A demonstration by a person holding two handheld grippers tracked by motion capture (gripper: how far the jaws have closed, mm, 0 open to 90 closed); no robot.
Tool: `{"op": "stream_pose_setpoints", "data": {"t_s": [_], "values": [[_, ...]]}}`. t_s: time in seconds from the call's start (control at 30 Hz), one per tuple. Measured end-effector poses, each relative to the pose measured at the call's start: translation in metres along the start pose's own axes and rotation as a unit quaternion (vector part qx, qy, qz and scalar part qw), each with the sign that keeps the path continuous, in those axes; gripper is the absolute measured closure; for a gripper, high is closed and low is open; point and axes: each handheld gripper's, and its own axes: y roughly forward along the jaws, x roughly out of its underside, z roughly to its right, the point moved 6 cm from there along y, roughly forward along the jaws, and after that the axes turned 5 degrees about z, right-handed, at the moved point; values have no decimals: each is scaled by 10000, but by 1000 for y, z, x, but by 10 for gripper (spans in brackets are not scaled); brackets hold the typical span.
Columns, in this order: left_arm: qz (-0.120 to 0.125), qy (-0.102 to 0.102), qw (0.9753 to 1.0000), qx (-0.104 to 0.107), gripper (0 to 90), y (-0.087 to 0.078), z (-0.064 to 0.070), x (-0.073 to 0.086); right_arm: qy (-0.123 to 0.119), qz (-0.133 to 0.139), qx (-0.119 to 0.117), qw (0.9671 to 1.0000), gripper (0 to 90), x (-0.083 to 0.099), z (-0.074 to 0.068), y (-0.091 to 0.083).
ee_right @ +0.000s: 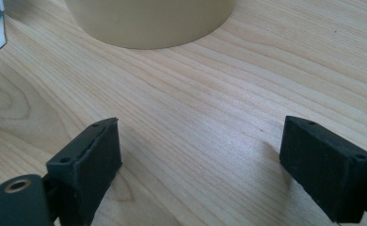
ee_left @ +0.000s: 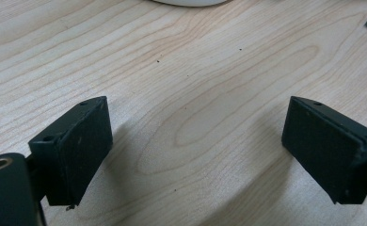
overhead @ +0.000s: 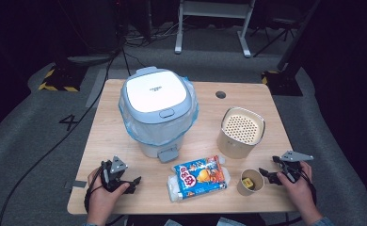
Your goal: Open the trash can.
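At the near edge of the table (overhead: 125, 207), to the left of the snack bag (overhead: 199, 178), the left gripper (overhead: 131, 183) sits low over bare wood with its jaws spread wide and nothing between them. In the left gripper view its fingers (ee_left: 75, 148) frame plain wood grain. To the right of the snack bag the right gripper (overhead: 265, 175) is likewise wide apart and empty, its tips just beside the paper cup (overhead: 251, 182), which stands upright directly right of the bag and has something yellow and dark inside. Behind the cup and to the bag's upper right stands the beige canister (overhead: 241, 132), its perforated top facing up; the right gripper view shows its base (ee_right: 148, 21) ahead of the jaws. Directly behind the bag stands the lidded bin (overhead: 157, 110) with a blue liner, its pedal pointing toward the bag.
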Motion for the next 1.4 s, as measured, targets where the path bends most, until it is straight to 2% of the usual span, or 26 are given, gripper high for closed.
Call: {"op": "stream_pose_setpoints", "data": {"t_s": [0.23, 0.27, 0.3, 0.33, 0.43, 0.47, 0.5, 0.57, 0.6, 0.67, 0.7, 0.93, 0.97, 1.1, 1.23, 1.27, 1.37, 1.4], "values": [[17, -147, 9998, -164, 110, -1, 1, 0, -1, 0, 0, 10000, 132, 0, 0, 0], [29, -171, 9996, -208, 142, -2, 0, -1, 1, -1, 0, 10000, 132, 0, 0, 0], [50, -199, 9995, -241, 260, -3, -1, -1, 1, 0, 0, 10000, 132, 0, 0, 0], [46, -201, 9995, -250, 260, -5, -2, -2, 1, 0, 0, 10000, 132, 0, 0, 0], [-29, -221, 9995, -223, 458, -10, -6, -2, 1, -2, 1, 10000, 132, 0, 0, 0], [-10, -253, 9995, -196, 476, -11, -7, -3, 0, -1, 0, 10000, 132, 0, 0, 0], [91, -333, 9994, -75, 495, -15, -8, -5, 0, -1, 0, 10000, 132, 0, 0, 0], [146, -369, 9992, -14, 505, -17, -9, -7, 0, -2, 0, 10000, 132, 0, 0, 0], [149, -368, 9992, 77, 544, -19, -9, -8, 2, -3, 0, 10000, 132, 0, 0, 0], [225, -322, 9989, 269, 556, -25, -10, -12, 1, -2, 1, 10000, 131, 0, 0, 0], [241, -240, 9985, 428, 598, -31, -11, -16, 2, -3, 0, 10000, 132, 0, 0, 0], [436, -98, 9967, 684, 715, -48, -14, -27, 1, -2, 1, 10000, 132, 0, 0, 0], [524, -101, 9953, 806, 725, -54, -14, -32, 0, -2, 0, 10000, 132, 0, 0, 0], [648, -29, 9935, 933, 759, -61, -12, -41, 0, -2, 0, 10000, 132, 0, 0, 0], [889, 58, 9903, 1065, 787, -71, -7, -58, -2, -2, 2, 10000, 132, 0, 0, 0], [991, 86, 9887, 1120, 805, -76, -5, -67, -1, 0, 1, 10000, 132, 0, 0, 0], [1030, 102, 9881, 1135, 824, -80, -4, -75, -1, 0, 1, 10000, 132, 0, 0, 0], [1088, 126, 9872, 1159, 824, -82, -3, -79, -1, 1, 2, 10000, 132, 0, 0, 0]]}}
